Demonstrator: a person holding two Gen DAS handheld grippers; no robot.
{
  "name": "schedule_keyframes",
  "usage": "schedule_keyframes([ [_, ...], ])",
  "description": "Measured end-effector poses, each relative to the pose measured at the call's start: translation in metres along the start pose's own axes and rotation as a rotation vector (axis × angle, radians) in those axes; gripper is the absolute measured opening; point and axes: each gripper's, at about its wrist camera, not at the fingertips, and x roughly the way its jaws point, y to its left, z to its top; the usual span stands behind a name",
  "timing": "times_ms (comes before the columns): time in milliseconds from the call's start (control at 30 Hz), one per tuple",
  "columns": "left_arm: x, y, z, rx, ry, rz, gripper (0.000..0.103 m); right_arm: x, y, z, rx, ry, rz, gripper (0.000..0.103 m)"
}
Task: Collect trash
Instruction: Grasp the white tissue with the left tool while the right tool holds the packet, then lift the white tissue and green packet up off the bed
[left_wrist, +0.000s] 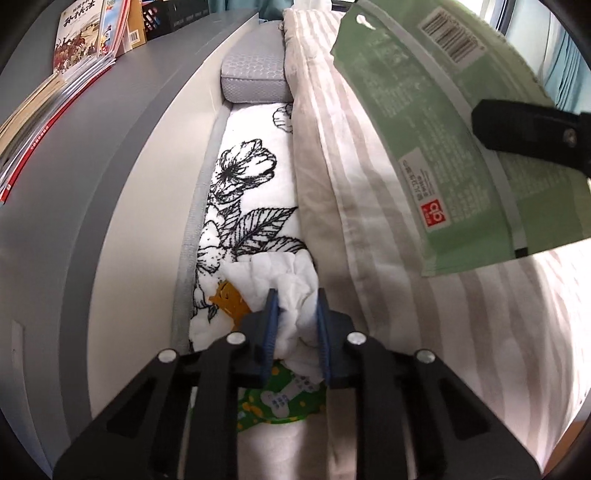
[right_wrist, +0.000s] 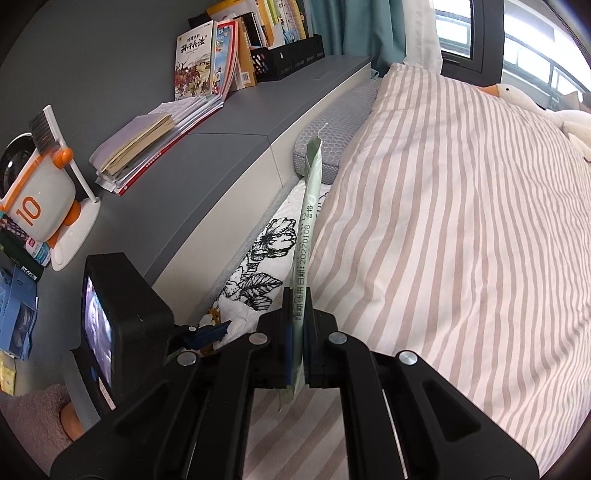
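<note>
Tissue (left_wrist: 291, 284), crumpled white, lies on the floral sheet (left_wrist: 247, 192) by the bed's headboard-side edge, and my left hand-held gripper (left_wrist: 295, 314) has it pinched between narrowed jaws; I should squeeze firmly before lifting. From the right wrist view, my right hand-held gripper (right_wrist: 299, 332) is clamped tight on the green wrapper (right_wrist: 308, 221), so I keep that steady.

My left gripper (left_wrist: 295, 325) and right gripper (right_wrist: 299, 343): matte black linkage arms with triangular cut-outs, round silver pivot pins near each finger base, and ribbed dark-blue pads (left_wrist: 271, 325) lining the black fingers.
</note>
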Motion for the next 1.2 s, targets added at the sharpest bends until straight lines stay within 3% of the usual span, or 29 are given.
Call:
schedule_keyframes([
  [533,-0.141,0.018,-0.002,-0.066,-0.176,-0.065,0.019,-0.069,0.033,-0.01,-0.009,-0.011,0.022,0.004],
  [900,-0.232,0.012,-0.028,-0.093,-0.226,-0.045,0.019,-0.136,0.042,-0.038,-0.001,-0.008,0.067,0.004],
  [1200,-0.252,-0.015,-0.038,-0.148,-0.227,-0.069,0.019,-0.176,0.036,-0.059,-0.044,0.012,0.116,0.004],
])
